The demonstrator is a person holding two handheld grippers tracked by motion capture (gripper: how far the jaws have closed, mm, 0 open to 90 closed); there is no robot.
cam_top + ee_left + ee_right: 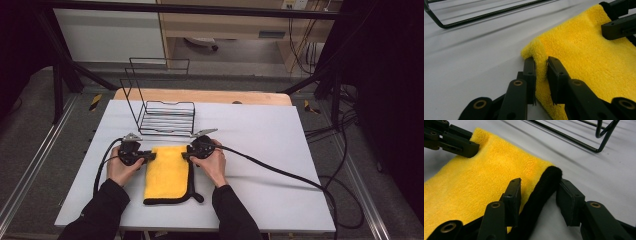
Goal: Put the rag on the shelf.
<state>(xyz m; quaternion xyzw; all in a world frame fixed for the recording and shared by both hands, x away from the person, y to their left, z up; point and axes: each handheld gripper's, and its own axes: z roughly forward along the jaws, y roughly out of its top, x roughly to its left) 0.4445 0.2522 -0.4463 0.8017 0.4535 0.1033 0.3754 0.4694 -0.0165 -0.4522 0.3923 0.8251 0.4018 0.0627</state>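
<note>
My left gripper (540, 65) pinches the cloth (584, 62) corner; right gripper (537, 192) straddles the black hem, not tight. Lifting now risks that corner slipping back onto the table (260, 130).

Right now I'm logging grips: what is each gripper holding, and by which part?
The left gripper pinches the yellow cloth at its far left corner. The right gripper straddles the black-edged far right corner, jaws not yet pressing.
</note>
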